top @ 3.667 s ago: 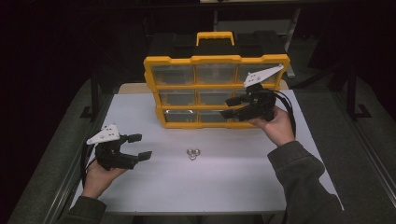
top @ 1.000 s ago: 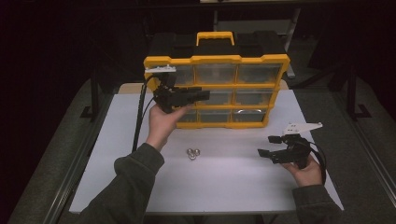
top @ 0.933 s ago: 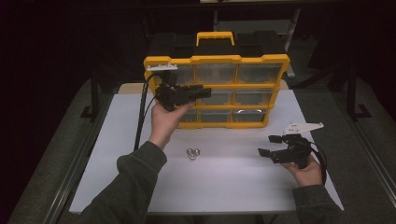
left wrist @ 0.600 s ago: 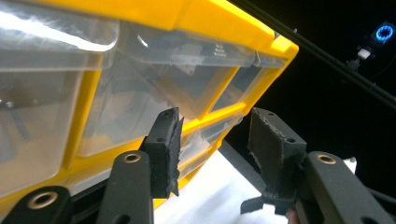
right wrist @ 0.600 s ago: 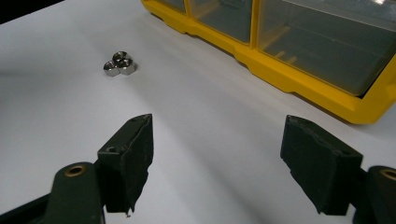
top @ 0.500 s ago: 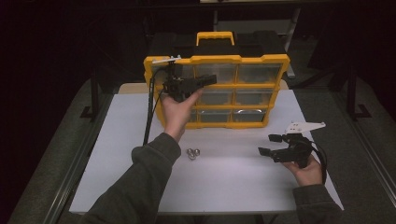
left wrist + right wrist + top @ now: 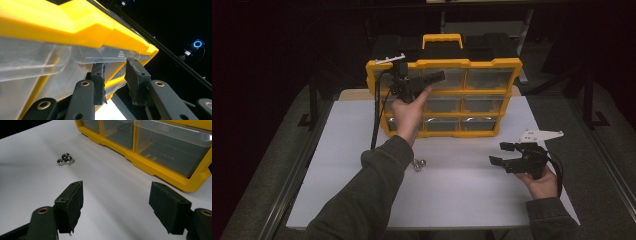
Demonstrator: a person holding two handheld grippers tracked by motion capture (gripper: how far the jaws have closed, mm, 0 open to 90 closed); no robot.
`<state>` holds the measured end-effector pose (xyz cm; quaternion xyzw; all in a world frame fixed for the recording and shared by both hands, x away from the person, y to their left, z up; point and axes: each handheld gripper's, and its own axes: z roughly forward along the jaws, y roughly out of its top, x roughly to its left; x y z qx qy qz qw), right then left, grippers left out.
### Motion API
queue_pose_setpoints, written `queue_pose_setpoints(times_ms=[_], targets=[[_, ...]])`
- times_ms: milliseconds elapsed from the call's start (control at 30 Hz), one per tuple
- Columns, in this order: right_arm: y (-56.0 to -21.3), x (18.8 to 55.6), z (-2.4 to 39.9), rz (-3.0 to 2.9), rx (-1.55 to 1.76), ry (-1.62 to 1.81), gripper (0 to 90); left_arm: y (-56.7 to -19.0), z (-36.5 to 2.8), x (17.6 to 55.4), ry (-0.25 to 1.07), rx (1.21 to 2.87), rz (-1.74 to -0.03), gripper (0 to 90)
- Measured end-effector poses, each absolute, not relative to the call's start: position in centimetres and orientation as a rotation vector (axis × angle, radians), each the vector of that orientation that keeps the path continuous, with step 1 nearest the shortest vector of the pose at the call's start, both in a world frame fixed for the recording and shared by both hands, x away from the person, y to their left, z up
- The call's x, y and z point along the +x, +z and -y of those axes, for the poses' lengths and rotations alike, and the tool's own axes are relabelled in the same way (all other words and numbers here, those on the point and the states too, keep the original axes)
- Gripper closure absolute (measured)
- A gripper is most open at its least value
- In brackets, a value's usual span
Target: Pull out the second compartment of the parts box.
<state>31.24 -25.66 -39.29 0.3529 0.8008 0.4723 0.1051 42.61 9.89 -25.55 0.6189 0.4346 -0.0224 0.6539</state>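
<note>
A yellow organizer [image 7: 492,65] with clear drawers stands upright at the back of the white table [image 7: 462,200]. My left gripper [image 7: 439,76] is raised at its top row, by the middle drawer. In the left gripper view its jaws [image 7: 116,72] have just been closing; a narrow gap stays between the pads, whose tips sit just under the clear drawer's front lip [image 7: 110,56]. My right gripper [image 7: 498,153] rests open low over the table's right side. A small cluster of metal nuts [image 7: 418,164] lies mid-table; the right gripper view shows these nuts [image 7: 65,159] beyond the wide jaws [image 7: 116,195].
The organizer's lower drawers [image 7: 172,152] stand close ahead of the right gripper on its right. A black case with a yellow handle [image 7: 442,40] sits behind the organizer. The left gripper's cable [image 7: 376,115] hangs down to the table. Dark floor surrounds the table.
The left hand has risen from the middle row to the top row and shifted right, and its jaws have narrowed. The right hand has stayed put, open.
</note>
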Motion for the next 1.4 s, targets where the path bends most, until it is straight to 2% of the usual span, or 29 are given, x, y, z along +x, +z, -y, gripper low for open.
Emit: queue_pose_setpoints(times_ms=[167,367,733,1400], targets=[[-39.2,31.2,25.8,-2.348,1.043,1.402,26.2,-25.8,-9.7,42.9,-0.127,1.352,-1.013,70.9],[-39.1,31.0,25.6,-2.347,1.029,1.403,26.3,-26.0,-9.7,42.8,-0.132,1.325,-1.037,76.2],[-39.2,31.2,25.7,-2.339,1.032,1.421,26.3,-26.3,-9.9,42.5,-0.171,1.286,-1.049,78.6],[-39.3,31.3,25.8,-2.341,1.035,1.414,26.4,-26.5,-10.5,40.7,-0.217,1.278,-1.017,77.7]])
